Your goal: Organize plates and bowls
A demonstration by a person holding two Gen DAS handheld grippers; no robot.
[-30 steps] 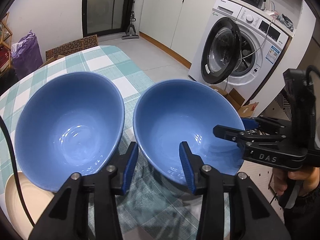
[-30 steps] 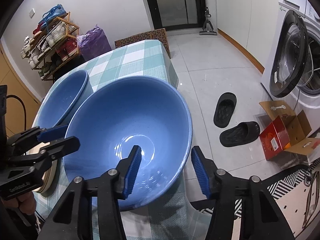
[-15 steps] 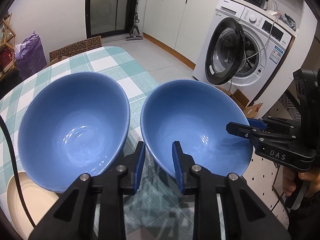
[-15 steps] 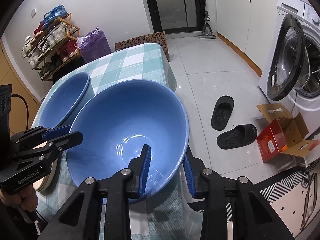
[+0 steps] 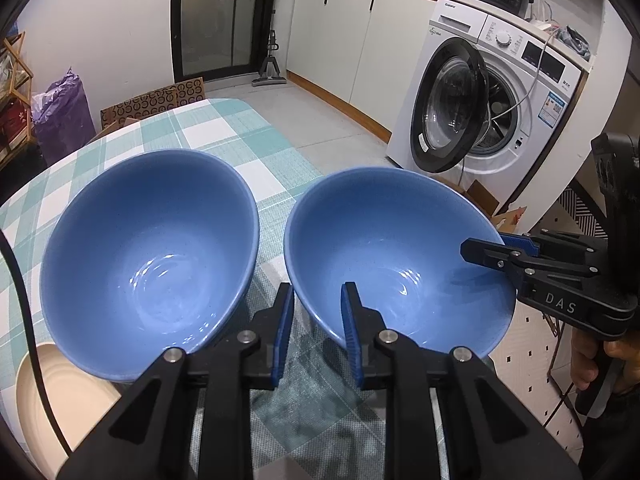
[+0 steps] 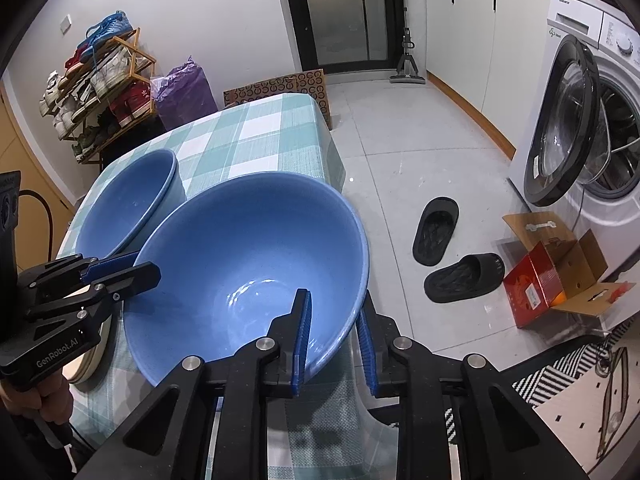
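Two blue bowls stand side by side on the checked tablecloth (image 5: pixel 224 136). My left gripper (image 5: pixel 316 320) straddles the near-left rim of the right-hand bowl (image 5: pixel 400 248), one pad inside and one outside, its jaws closing onto the wall. My right gripper (image 6: pixel 332 336) straddles the opposite rim of this same bowl (image 6: pixel 248 256) in the same way, jaws closing on it. Each gripper shows in the other's view: the right gripper (image 5: pixel 480 248) and the left gripper (image 6: pixel 120 268). The other blue bowl (image 5: pixel 152 240) stands free at the left. A cream plate (image 5: pixel 40 400) lies partly under it.
The held bowl sits near the table's right edge, with tiled floor beyond. A washing machine (image 6: pixel 580 128) with its door open, two black slippers (image 6: pixel 436 228) and a red cardboard box (image 6: pixel 556 276) are on that side. A shoe rack (image 6: pixel 96 80) stands past the table.
Both pairs of jaws have narrowed from wide apart to close around the rim of the right-hand bowl. The bowls stay where they were.
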